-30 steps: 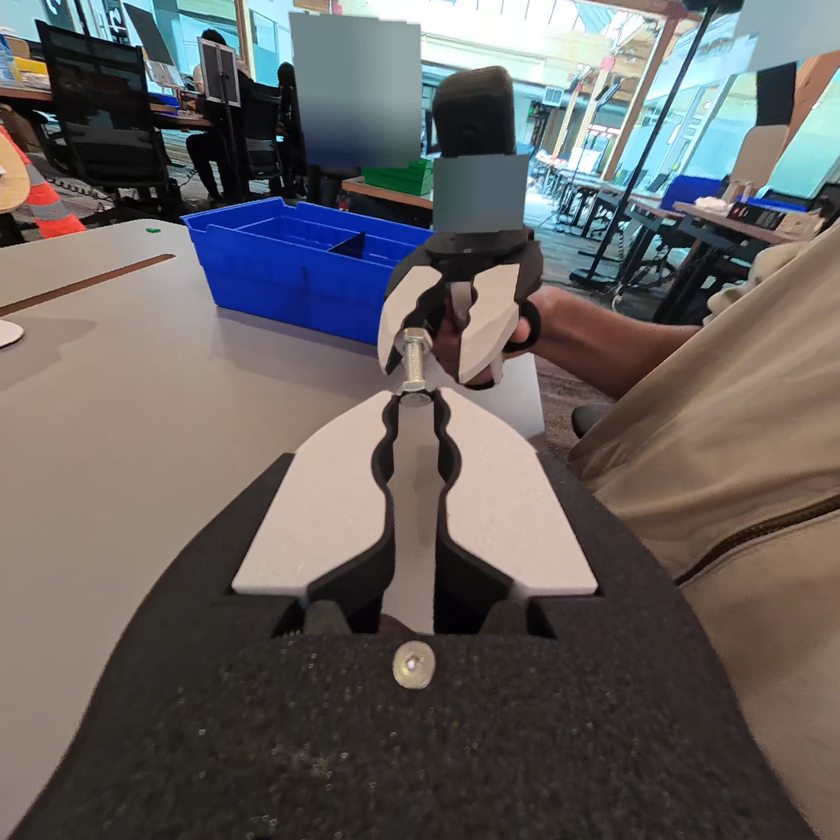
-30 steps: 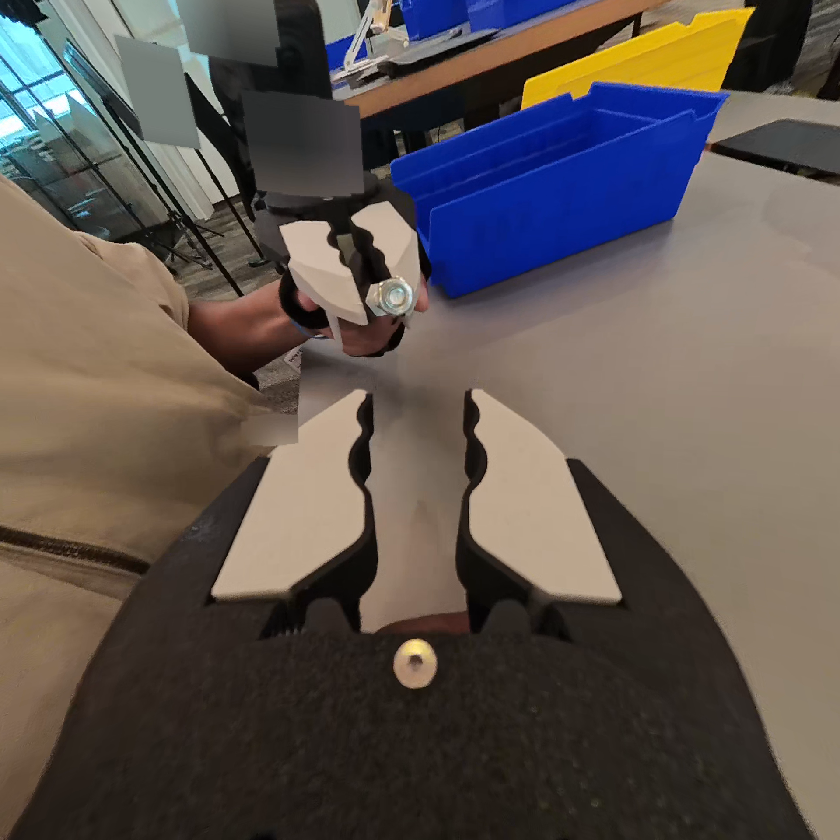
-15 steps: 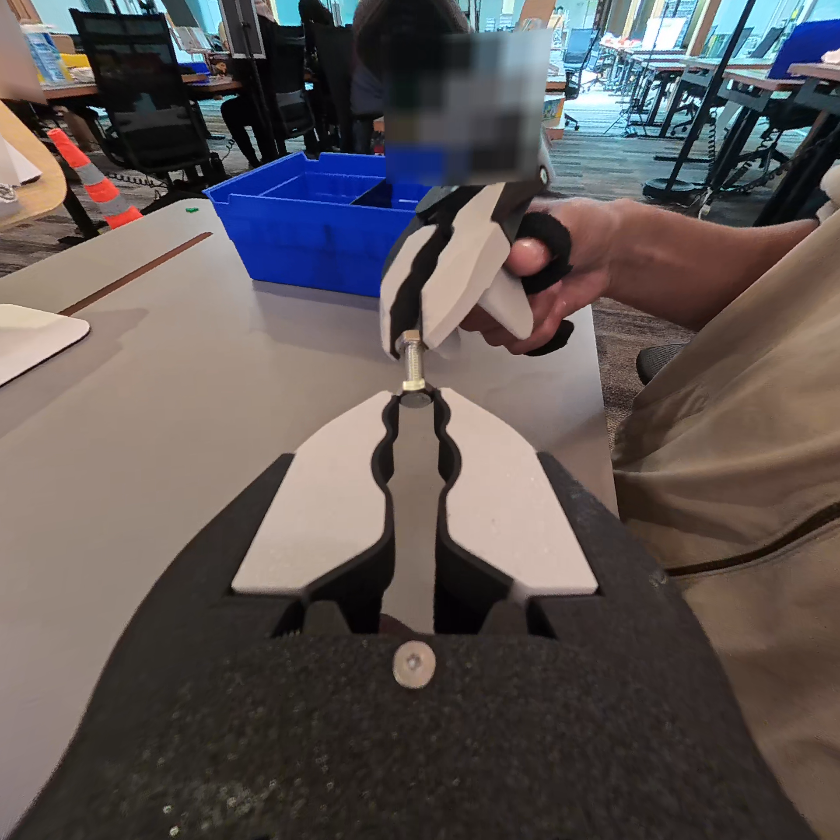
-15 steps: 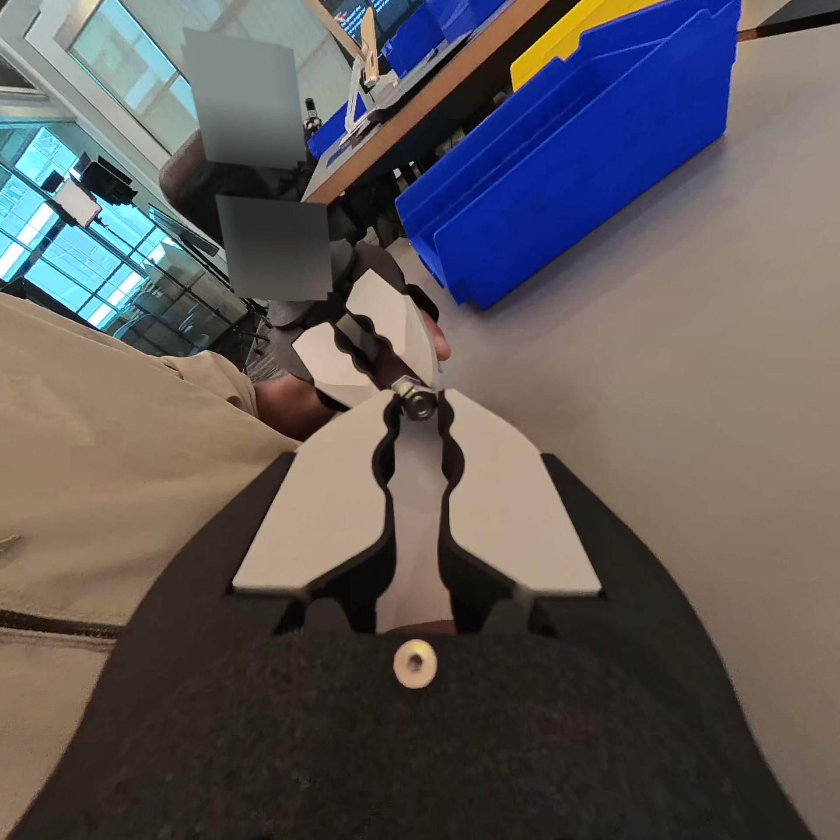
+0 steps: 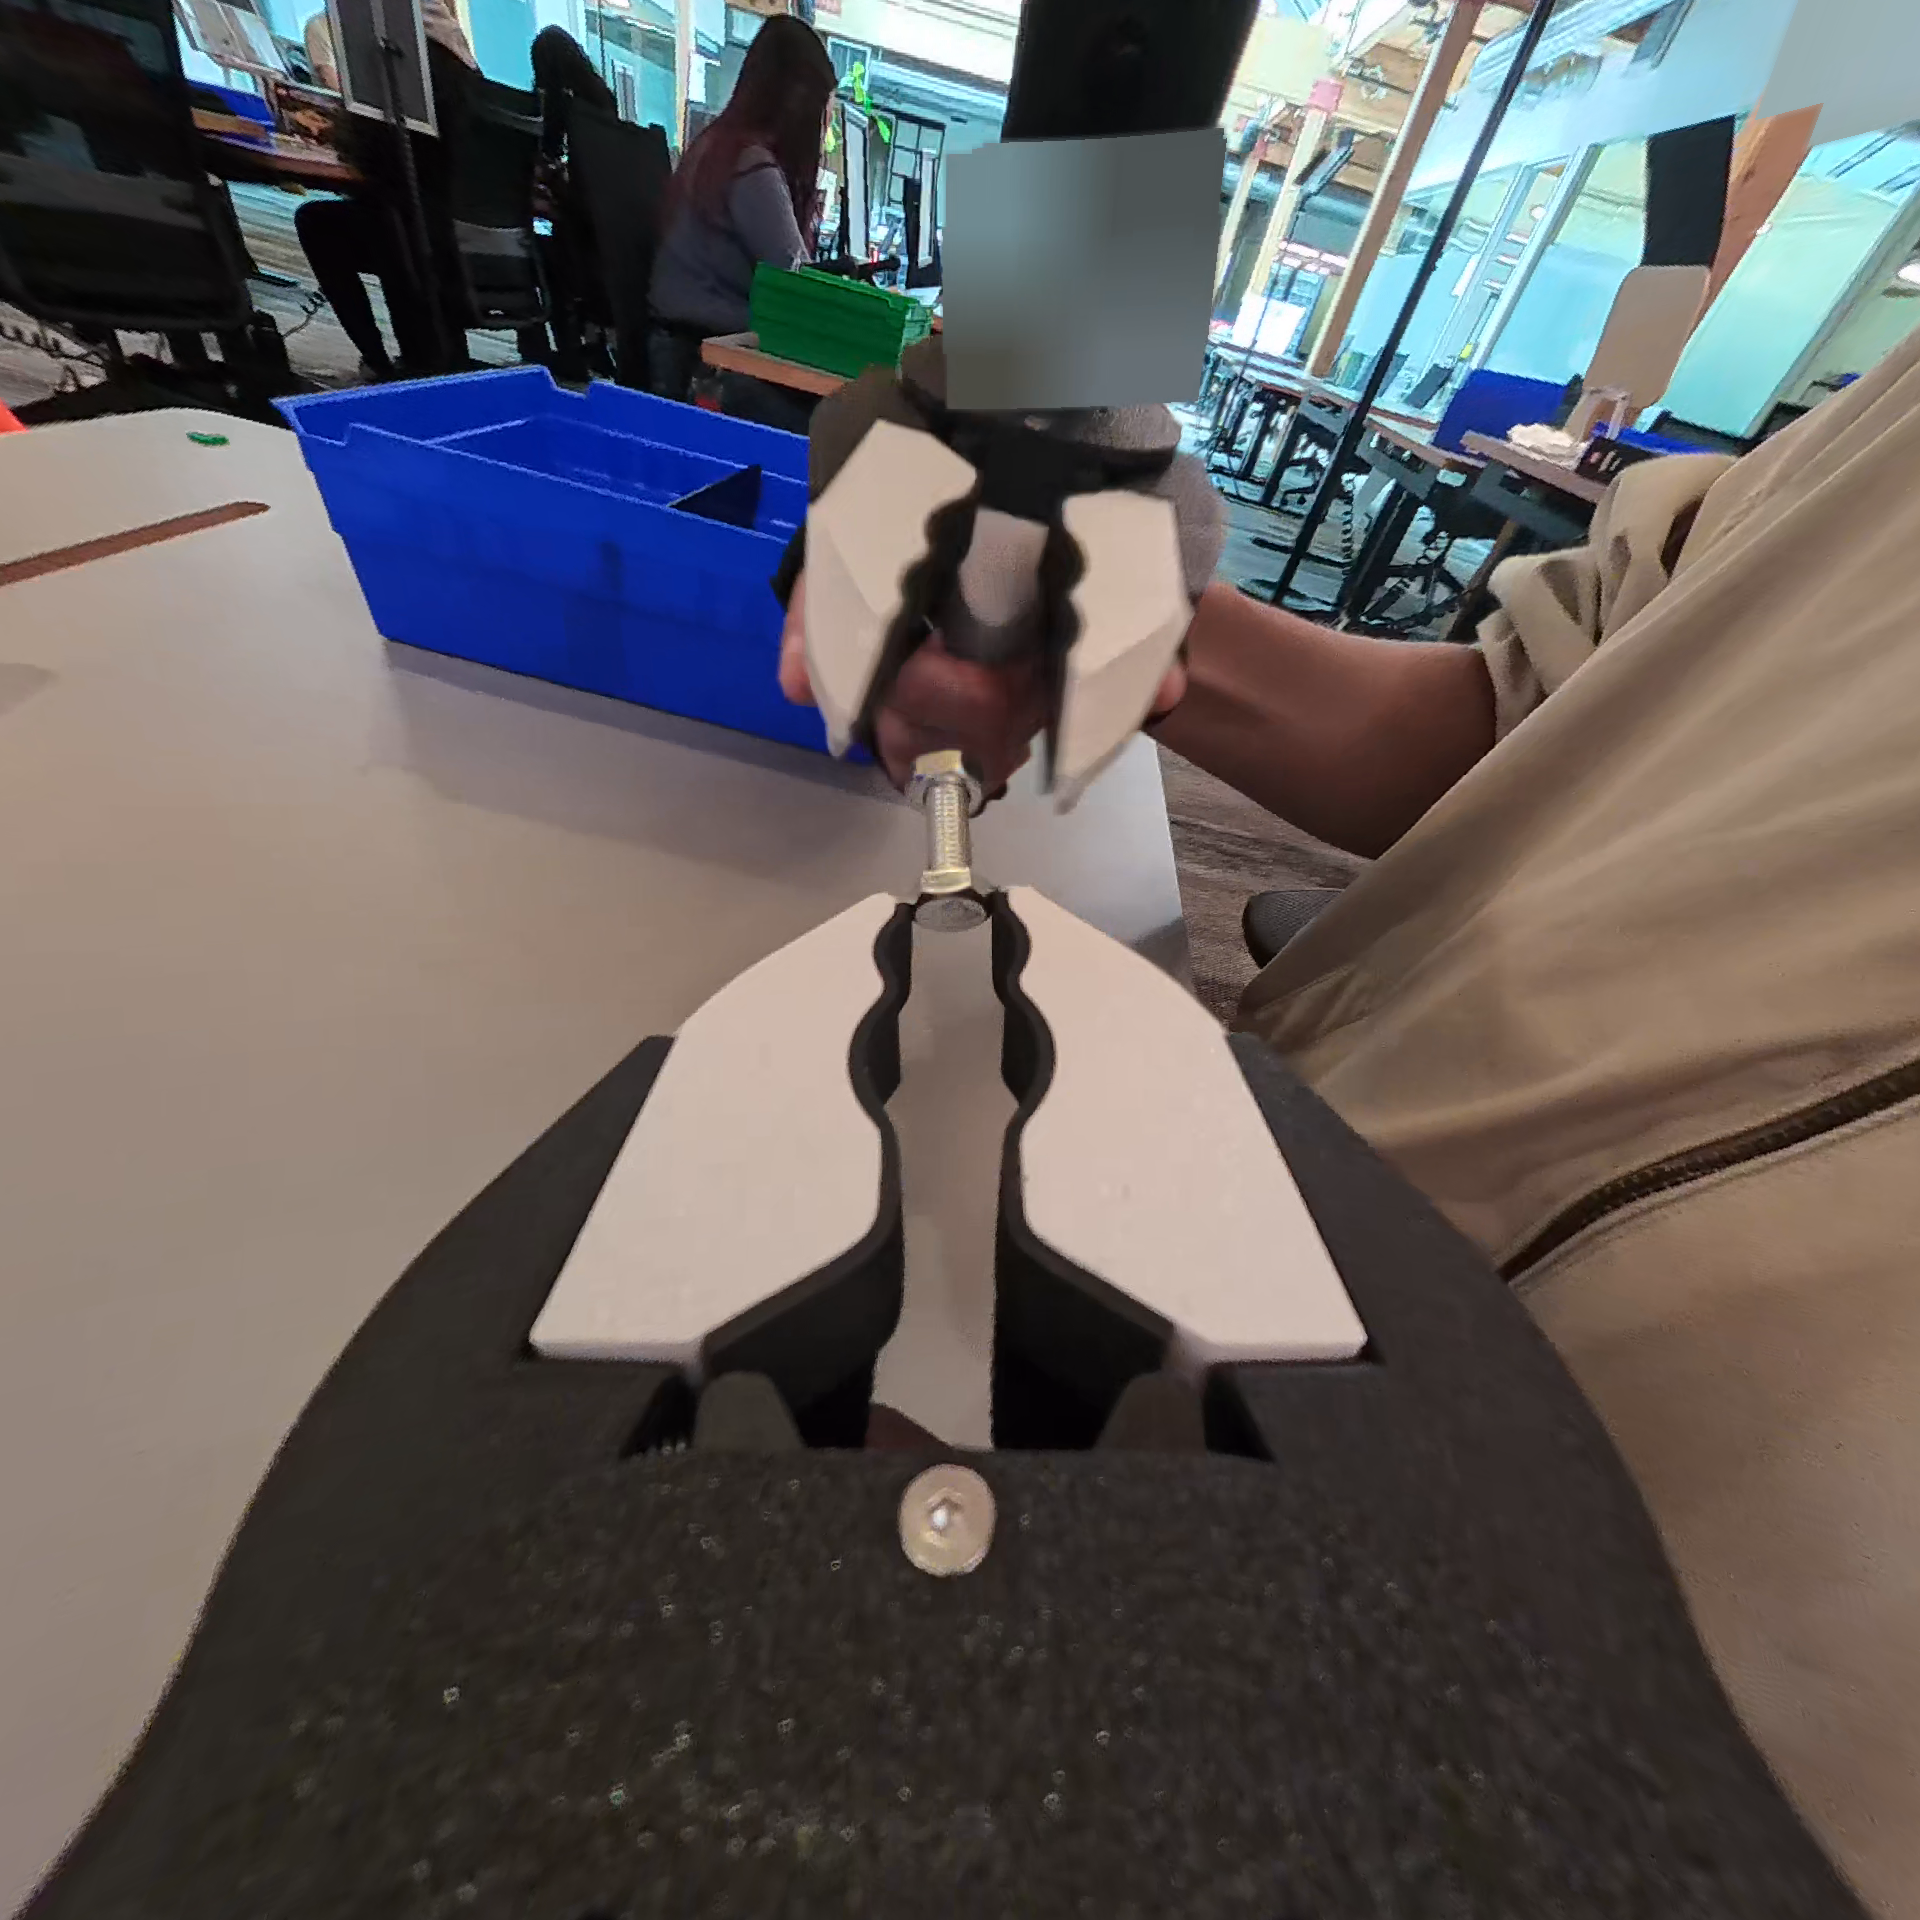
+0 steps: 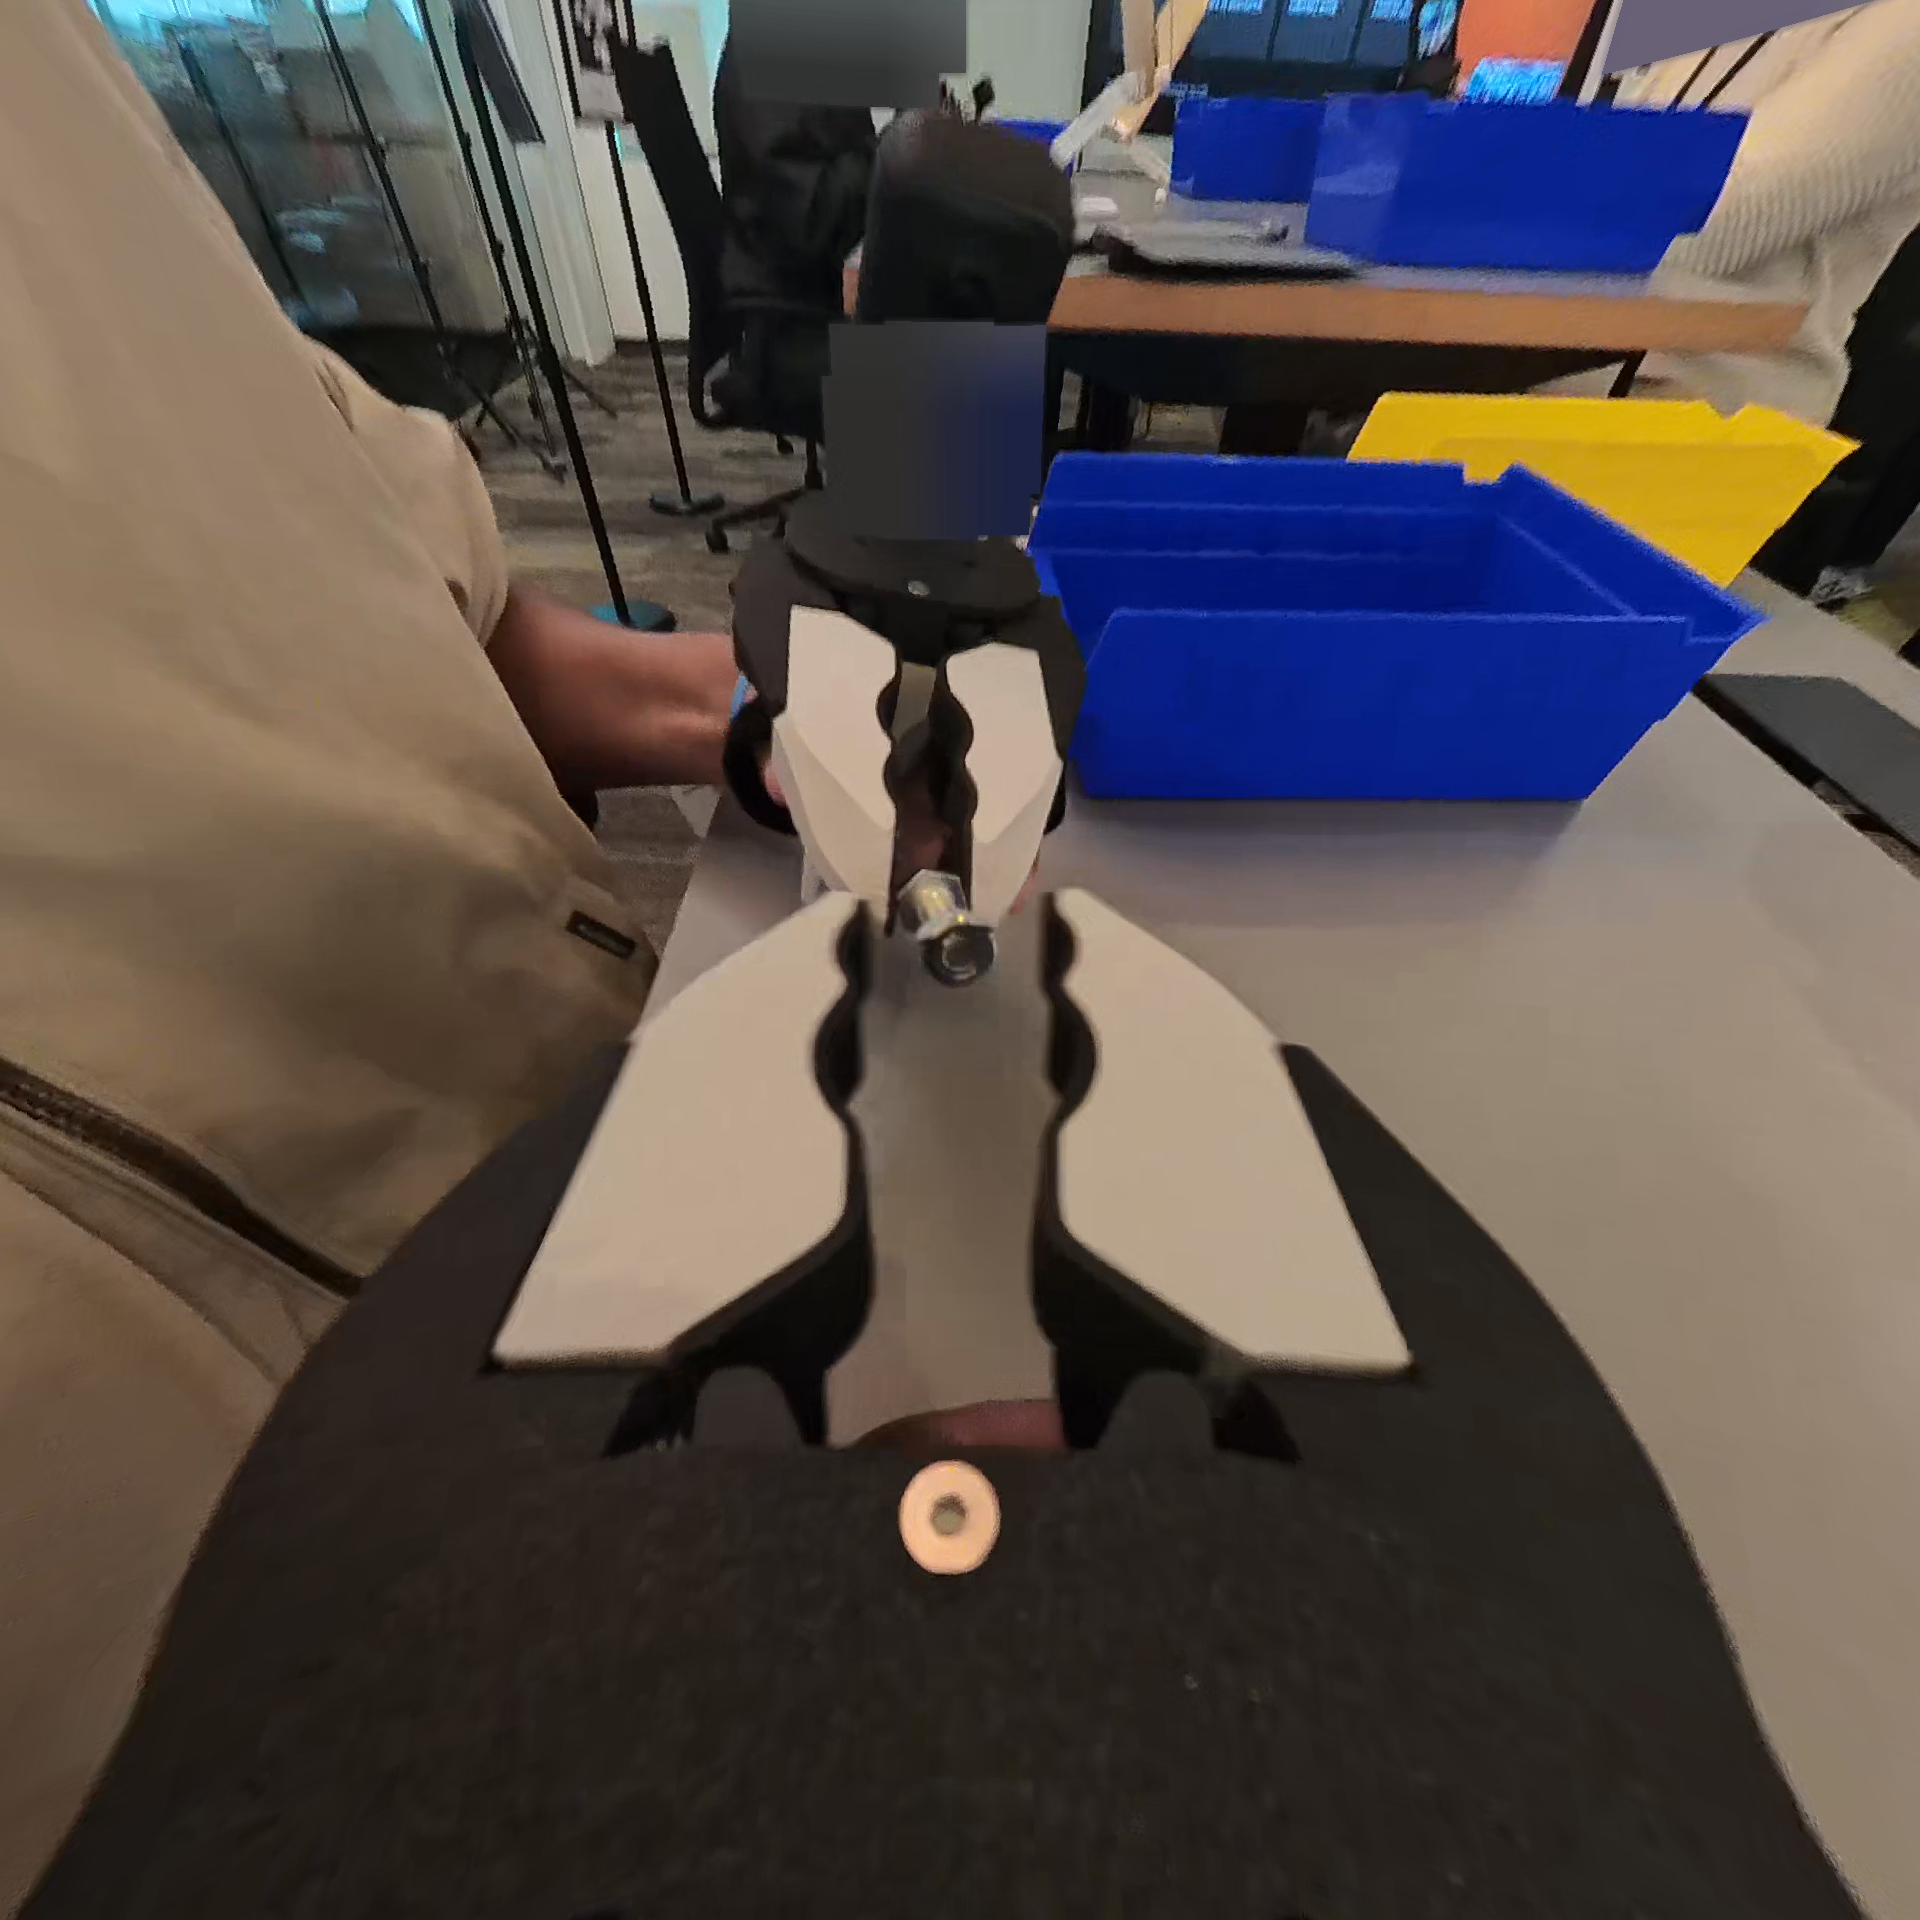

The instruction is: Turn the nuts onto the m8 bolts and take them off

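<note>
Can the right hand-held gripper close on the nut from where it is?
Probably yes: the right hand-held gripper is open, and the nut on the bolt sits unobstructed near its fingertips.

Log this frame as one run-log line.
left gripper: shut on bolt head | right gripper: open, fingers flank nut at bolt tip | blue bin: behind

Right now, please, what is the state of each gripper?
Left gripper: shut on the bolt, at its head.
Right gripper: open, holding nothing; the nut sits between its fingertips, untouched.
</note>
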The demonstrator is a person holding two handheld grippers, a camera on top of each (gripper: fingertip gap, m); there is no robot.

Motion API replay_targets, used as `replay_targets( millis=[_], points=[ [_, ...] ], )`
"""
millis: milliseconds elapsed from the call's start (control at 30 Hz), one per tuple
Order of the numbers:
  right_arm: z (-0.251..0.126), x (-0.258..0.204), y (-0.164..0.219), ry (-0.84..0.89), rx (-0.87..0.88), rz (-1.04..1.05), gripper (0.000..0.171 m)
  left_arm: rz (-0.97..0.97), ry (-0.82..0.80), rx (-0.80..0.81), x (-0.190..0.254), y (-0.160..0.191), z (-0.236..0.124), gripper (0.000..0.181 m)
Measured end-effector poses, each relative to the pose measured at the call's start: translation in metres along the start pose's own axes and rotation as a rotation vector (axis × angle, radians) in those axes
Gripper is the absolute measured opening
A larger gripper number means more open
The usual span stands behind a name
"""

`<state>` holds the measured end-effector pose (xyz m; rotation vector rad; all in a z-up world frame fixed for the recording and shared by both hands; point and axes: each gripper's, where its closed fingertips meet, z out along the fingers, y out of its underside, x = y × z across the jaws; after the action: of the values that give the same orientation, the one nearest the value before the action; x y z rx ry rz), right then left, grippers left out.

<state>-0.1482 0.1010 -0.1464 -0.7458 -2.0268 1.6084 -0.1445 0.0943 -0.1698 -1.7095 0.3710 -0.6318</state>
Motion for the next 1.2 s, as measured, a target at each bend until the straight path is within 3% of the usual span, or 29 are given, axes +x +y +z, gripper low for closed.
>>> replay_targets(
  millis=[67, 100, 400, 633, 667, 867, 1200],
  points=[
    [-0.002, 0.002, -0.001, 0.004, 0.024, 0.102, 0.057, 0.029, -0.037, -0.006, -0.004, 0.000, -0.001, 0.015],
    [-0.002, 0.003, 0.003, 0.008, 0.022, 0.167, 0.059, 0.031, -0.036, -0.004, -0.003, -0.001, -0.002, 0.015],
    [-0.002, 0.015, 0.025, 0.111, 0.289, 0.991, 0.034, 0.173, -0.179, -0.068, -0.017, 0.006, -0.006, 0.014],
    [0.012, 0.007, 0.028, 0.077, 0.279, 1.097, 0.024, 0.257, -0.205, -0.141, -0.014, 0.016, 0.002, 0.015],
    [0.012, 0.008, 0.027, 0.074, 0.287, 1.097, 0.016, 0.269, -0.212, -0.145, -0.013, 0.017, 0.003, 0.015],
    [0.012, 0.005, 0.019, 0.080, 0.220, 0.911, 0.016, 0.193, -0.161, -0.101, -0.009, 0.013, 0.002, 0.015],
    [0.006, -0.014, 0.004, -0.074, 0.051, 0.211, 0.016, -0.003, 0.055, 0.030, 0.013, -0.002, 0.000, 0.015]
  ],
)
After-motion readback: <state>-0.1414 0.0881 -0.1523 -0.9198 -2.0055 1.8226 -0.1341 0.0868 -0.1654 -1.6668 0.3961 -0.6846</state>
